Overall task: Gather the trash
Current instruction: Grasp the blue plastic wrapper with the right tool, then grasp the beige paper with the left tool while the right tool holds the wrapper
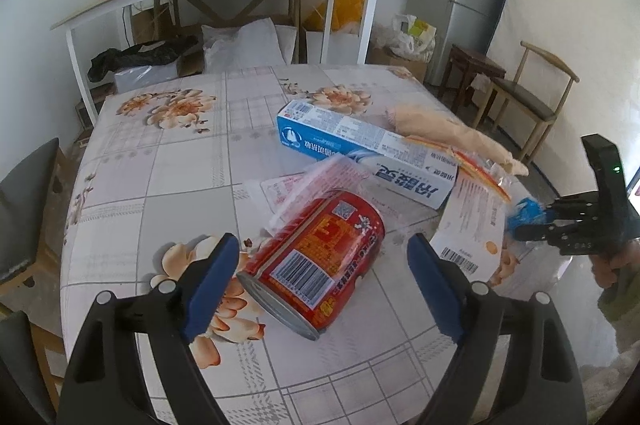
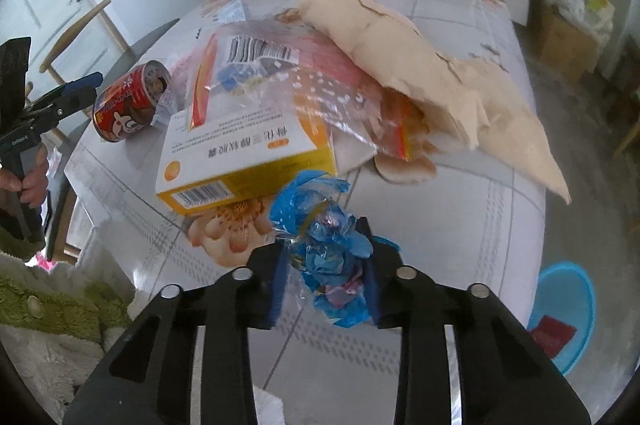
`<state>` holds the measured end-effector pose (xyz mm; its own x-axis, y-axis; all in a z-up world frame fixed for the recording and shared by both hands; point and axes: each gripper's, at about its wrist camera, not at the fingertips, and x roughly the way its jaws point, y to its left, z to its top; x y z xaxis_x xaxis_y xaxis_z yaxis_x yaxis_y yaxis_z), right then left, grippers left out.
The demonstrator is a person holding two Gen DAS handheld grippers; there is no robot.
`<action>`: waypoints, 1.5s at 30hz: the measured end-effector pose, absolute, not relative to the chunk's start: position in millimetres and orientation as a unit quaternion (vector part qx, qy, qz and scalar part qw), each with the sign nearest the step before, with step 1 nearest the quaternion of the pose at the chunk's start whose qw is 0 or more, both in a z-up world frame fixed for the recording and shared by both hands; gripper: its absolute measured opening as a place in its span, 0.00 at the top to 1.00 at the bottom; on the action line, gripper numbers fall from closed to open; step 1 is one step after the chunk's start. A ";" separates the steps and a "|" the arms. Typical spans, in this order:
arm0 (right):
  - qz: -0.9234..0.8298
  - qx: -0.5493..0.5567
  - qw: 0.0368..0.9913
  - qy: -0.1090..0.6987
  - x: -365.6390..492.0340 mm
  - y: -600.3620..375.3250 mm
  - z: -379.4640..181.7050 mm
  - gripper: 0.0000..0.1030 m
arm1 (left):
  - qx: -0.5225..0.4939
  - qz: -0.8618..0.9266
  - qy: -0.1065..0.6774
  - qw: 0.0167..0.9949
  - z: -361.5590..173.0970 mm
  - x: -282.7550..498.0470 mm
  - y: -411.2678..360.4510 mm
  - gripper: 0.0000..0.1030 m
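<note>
Crumpled blue wrapper [image 2: 334,257] is sitting pinched in our right gripper [image 2: 326,279], just off the yellow medicine box [image 2: 244,161]. Beyond that box, our left gripper [image 1: 324,285] is hanging spread wide around the red can [image 1: 316,261]; next we are closing on it.

On the desk [image 1: 168,177] the can [image 1: 316,261] lies on its side, the toothpaste box [image 1: 360,149] behind it — the medicine box [image 2: 248,153] to its right, under a plastic bag [image 2: 320,85]
</note>
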<state>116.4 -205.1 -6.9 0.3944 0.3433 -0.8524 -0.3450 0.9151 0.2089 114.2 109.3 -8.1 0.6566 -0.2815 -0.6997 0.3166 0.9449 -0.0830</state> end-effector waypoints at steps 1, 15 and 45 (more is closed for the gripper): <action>0.205 0.004 0.835 0.511 114.5 -206.5 -6.8 0.74 | 0.030 -0.162 0.385 0.908 -10.0 116.4 108.0 0.19; 0.183 0.074 0.838 0.508 96.7 -213.3 -6.5 0.78 | 0.052 -0.156 0.412 0.896 -17.9 126.2 92.5 0.19; 0.128 0.210 0.847 0.472 77.1 -285.0 -11.4 0.80 | 0.306 -0.369 0.525 0.704 -22.0 247.1 -222.7 0.19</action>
<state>77.1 -285.0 -11.4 0.5226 0.4147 -0.7449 -0.0182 0.8790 0.4765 247.1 -222.7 -22.0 0.1770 -0.1974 -0.9642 0.8399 0.5410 0.0434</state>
